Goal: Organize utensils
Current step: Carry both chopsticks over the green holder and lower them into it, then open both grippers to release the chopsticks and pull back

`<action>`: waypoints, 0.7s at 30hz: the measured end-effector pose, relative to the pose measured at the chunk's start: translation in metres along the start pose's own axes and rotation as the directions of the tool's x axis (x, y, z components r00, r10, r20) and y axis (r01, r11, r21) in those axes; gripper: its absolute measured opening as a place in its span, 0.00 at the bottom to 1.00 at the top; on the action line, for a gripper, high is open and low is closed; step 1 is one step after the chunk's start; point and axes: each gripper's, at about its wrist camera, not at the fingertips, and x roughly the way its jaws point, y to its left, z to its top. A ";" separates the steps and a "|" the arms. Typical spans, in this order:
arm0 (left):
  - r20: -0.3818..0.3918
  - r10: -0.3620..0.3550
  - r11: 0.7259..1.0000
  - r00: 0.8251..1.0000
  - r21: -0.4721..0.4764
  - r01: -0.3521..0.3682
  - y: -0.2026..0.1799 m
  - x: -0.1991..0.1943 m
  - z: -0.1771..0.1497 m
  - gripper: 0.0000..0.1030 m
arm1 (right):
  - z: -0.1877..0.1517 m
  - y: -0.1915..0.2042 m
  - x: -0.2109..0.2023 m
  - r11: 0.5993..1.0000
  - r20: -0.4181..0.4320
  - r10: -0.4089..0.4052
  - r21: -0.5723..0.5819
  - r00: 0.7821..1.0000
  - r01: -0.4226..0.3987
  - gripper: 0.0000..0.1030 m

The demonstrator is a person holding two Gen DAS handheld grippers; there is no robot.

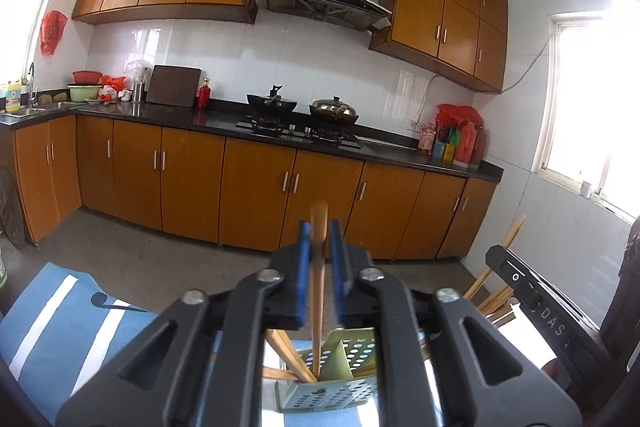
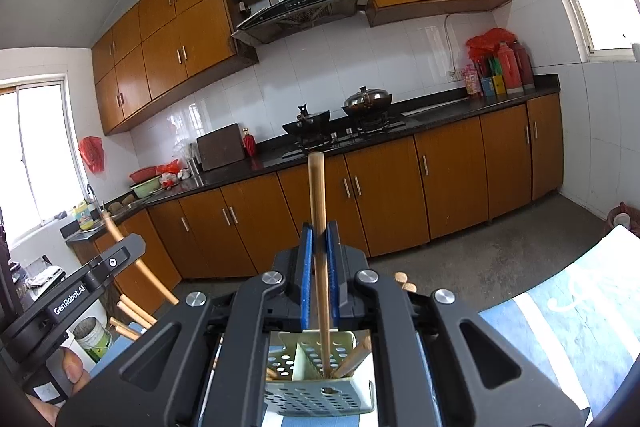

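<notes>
wooden chopstick (image 2: 320,267) stands upright in the perforated green holder (image 2: 320,397).

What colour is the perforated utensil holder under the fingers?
Pale green, with round holes; the utensil holder shows best in the right wrist view.

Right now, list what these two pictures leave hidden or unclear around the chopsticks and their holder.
- Left wrist view: the holder's base and front, cut off by the left tool's black frame.
- Left wrist view: the chopstick tip, motion-blurred.
- Right wrist view: the chopstick's lower end, hidden inside the holder.
</notes>
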 end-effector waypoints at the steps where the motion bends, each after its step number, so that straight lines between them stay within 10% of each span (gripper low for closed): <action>1: 0.000 0.004 1.000 1.000 -0.005 -0.004 0.001 -0.003 0.001 0.24 | 0.001 -0.001 -0.001 1.000 0.000 -0.002 -0.001 1.000 0.002 0.10; 4: 0.007 0.004 1.000 1.000 -0.013 -0.004 0.005 -0.015 0.006 0.31 | 0.005 0.001 -0.013 1.000 0.022 -0.010 -0.007 1.000 0.010 0.33; 12: 0.051 -0.002 1.000 0.999 -0.014 0.003 0.014 -0.073 0.013 0.62 | 0.016 0.005 -0.071 0.999 0.089 -0.021 -0.040 0.996 0.025 0.47; 21: 0.047 0.010 0.999 0.999 0.046 -0.012 0.029 -0.166 -0.027 0.96 | -0.017 0.018 -0.140 0.989 0.116 -0.048 -0.134 0.992 0.064 0.98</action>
